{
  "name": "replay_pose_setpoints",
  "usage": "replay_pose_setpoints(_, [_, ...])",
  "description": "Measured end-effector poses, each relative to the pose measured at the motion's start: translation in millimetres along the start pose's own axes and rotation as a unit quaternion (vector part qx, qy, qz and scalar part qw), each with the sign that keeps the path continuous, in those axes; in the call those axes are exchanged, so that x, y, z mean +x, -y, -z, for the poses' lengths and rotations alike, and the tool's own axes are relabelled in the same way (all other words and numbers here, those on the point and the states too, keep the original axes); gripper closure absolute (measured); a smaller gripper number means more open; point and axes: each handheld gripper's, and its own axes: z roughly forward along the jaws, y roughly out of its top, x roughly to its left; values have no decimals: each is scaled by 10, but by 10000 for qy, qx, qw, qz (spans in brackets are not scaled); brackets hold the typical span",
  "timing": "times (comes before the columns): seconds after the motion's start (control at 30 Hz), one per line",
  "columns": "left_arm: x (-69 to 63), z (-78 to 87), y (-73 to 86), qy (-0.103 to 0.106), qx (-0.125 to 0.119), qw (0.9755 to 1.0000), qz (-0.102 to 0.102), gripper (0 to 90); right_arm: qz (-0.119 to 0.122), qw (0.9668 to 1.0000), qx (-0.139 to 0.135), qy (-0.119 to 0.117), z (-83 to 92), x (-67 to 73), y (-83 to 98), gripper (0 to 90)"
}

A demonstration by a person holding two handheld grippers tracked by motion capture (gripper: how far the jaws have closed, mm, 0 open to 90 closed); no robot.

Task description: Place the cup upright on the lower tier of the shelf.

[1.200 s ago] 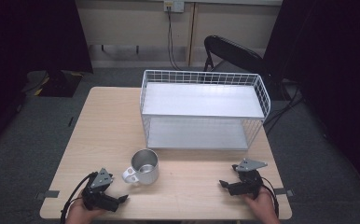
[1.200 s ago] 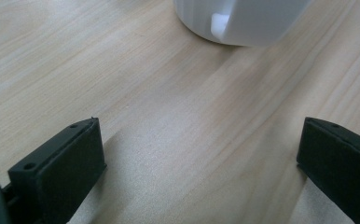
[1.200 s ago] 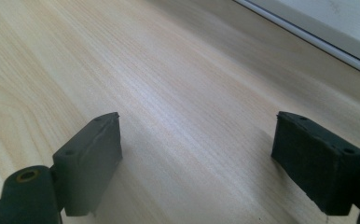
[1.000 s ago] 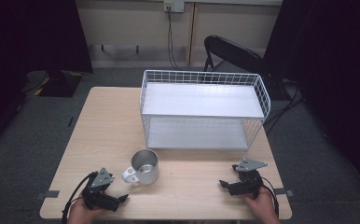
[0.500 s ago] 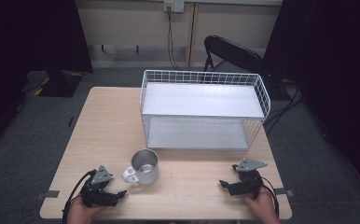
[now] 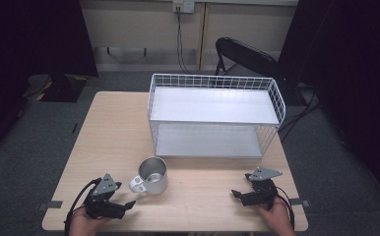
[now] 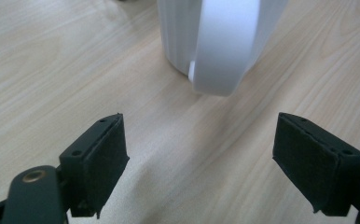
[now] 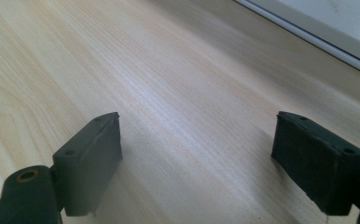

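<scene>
Shiny steel mug (image 6: 151, 174) w/ white loop handle (image 6: 136, 185) stands upright on the light wood worktop (image 6: 114, 132), near its front edge, left of centre; handle faces the front-left corner. Left hand-held gripper (image 6: 127, 204) sits just beside the handle, jaws wide apart, holding nothing. Right hand-held gripper (image 6: 235, 194) near front-right corner, also wide open & empty. White wire 2-tier rack (image 6: 215, 105) along the back edge.

High view overhead, gripper views skim table (image 6: 114, 137)
</scene>
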Motion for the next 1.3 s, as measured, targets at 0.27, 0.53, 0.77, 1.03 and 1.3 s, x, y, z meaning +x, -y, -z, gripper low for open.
replay_pose_setpoints(0.27, [-6,2,-57,-6,-79,10000,12,188,-3,10000,2,2,0,1,0,149])
replay_pose_setpoints(0.53, [-23,-4,-149,56,-235,9997,51,215,-4,10000,2,2,1,1,0,148])
replay_pose_setpoints(0.77, [-35,-26,-176,106,-270,9995,85,265,-4,10000,3,3,1,1,0,148])
replay_pose_setpoints(1.03, [-37,-20,-211,224,-340,9990,196,301,-4,10000,4,0,1,1,0,148])
replay_pose_setpoints(1.3, [-1,19,-223,115,-396,9985,351,350,-4,10000,4,2,1,1,0,148])
